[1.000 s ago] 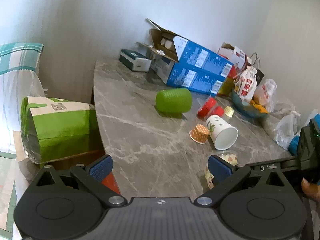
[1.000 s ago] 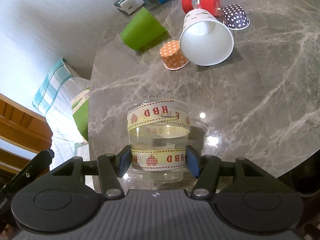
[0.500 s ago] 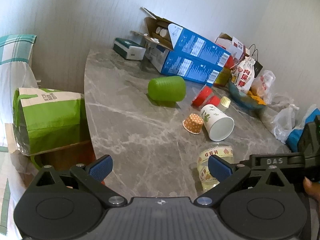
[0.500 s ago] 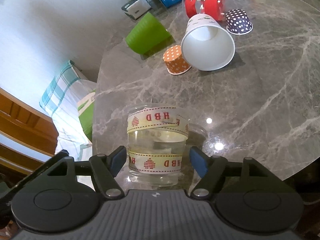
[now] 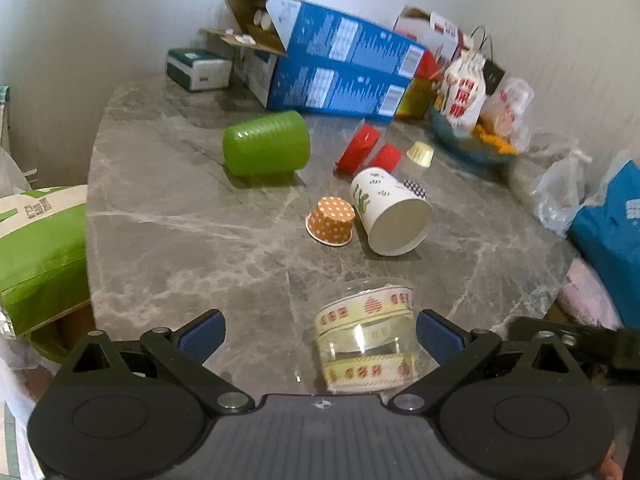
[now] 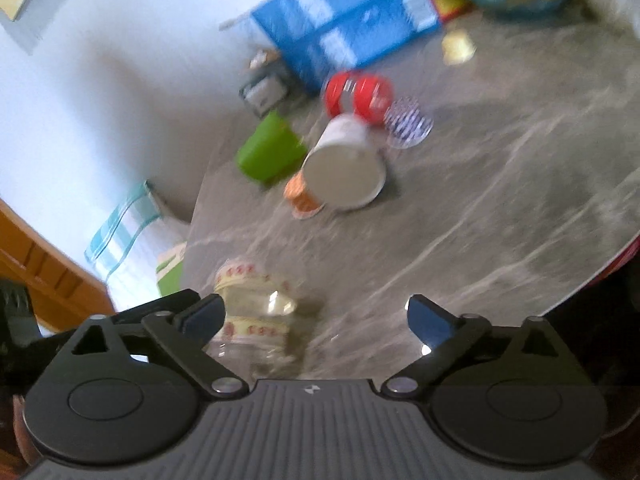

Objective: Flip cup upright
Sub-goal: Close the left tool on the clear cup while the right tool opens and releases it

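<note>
A clear plastic cup with cream ribbon bands (image 5: 366, 336) stands upright near the front edge of the grey marble table (image 5: 180, 220). My left gripper (image 5: 320, 338) is open; the cup stands between its fingers, close to the right one, untouched. My right gripper (image 6: 316, 318) is open and empty; the cup (image 6: 252, 312) shows blurred by its left finger. A white paper cup (image 5: 390, 216) lies on its side, mouth toward me. A green cup (image 5: 268, 144) also lies on its side.
A small orange dotted cup (image 5: 331, 221), two red cups (image 5: 368, 152), a yellow cup (image 5: 420, 154) and a dark dotted cup (image 6: 408, 122) sit mid-table. Blue boxes (image 5: 340, 68), a snack bowl (image 5: 468, 144) and bags (image 5: 560, 196) line the back and right. A green bag (image 5: 36, 256) is left.
My right gripper has let go of the ribbon cup, opened wide and pulled back to the right. My left gripper has moved in around the cup.
</note>
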A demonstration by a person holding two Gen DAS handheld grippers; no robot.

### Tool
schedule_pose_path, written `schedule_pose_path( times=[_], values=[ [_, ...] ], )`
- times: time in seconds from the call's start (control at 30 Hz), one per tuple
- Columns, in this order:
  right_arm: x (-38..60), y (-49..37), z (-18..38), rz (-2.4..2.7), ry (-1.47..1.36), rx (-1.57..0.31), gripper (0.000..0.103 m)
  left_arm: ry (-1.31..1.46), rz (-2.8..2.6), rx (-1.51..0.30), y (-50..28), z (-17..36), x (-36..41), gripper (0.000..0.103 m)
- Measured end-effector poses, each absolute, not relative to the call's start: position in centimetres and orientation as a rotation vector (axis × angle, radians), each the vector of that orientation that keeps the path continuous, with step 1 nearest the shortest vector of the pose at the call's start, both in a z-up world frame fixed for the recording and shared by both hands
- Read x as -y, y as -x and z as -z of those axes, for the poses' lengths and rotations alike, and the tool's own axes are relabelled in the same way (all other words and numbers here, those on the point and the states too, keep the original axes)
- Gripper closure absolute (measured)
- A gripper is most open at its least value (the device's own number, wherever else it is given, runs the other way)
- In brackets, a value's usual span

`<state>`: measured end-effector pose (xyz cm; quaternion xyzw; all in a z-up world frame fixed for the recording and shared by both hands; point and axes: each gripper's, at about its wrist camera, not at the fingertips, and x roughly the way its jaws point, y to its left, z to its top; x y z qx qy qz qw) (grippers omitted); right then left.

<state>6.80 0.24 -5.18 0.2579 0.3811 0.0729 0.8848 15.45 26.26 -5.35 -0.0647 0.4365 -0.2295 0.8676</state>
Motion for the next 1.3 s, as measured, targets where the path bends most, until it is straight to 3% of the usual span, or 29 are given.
schedule_pose_path(
  times=[0.57,0.73,0.93,1.3],
  values=[
    [3.3,-4.7,6.5,-0.19,-0.59,-0.666,0.001,0.032,0.357,-1.217,-18.6,7.3,-21.1,0.001],
    [3.9,-4.2,7.1,-0.221,-0.623,-0.661,0.001,0.036,0.296,-1.254,-19.2,7.8,-21.1,0.008],
    [4.5,-3.9,7.3,-0.237,-0.643,-0.652,0.001,0.02,0.229,-1.254,-19.4,7.8,-21.8,0.034],
    [4.2,-3.6,7.6,-0.262,-0.648,-0.652,0.001,0.005,0.288,-1.096,-17.3,5.5,-22.8,0.036]
  ],
)
